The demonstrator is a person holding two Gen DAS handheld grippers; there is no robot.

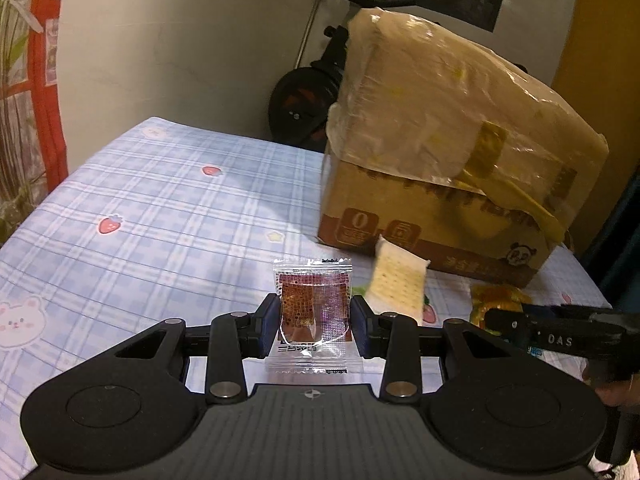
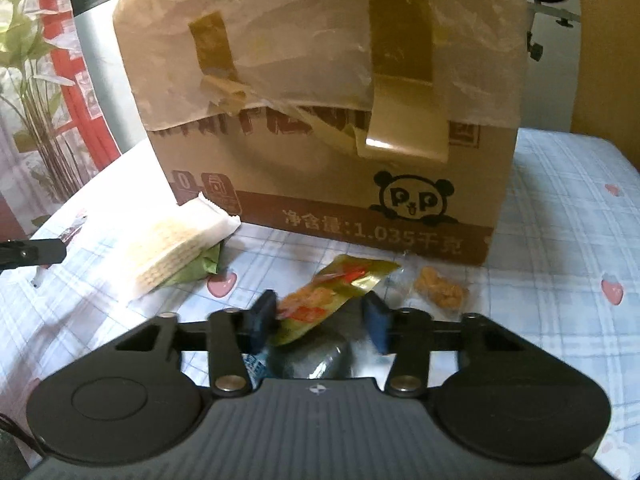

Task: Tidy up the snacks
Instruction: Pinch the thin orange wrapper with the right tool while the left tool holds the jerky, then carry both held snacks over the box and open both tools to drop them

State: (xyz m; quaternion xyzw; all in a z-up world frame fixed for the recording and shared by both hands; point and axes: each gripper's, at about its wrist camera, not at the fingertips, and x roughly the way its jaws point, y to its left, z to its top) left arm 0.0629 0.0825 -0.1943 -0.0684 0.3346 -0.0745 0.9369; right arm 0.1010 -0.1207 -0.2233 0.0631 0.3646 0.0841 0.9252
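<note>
I am seeing open checked cloth [image 1: 160,208] stretching to my left, with room for a gripper to pass. To the right the cardboard box [image 1: 440,200] is standing as a wall, blocking that side. Before it the wafer pack [image 2: 172,248], a yellow-green packet [image 2: 320,300] and a small brown snack [image 2: 440,290] are crowding the strip.

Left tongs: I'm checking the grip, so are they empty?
No, the left tongs are shut on a clear snack packet with a brown square inside.
</note>
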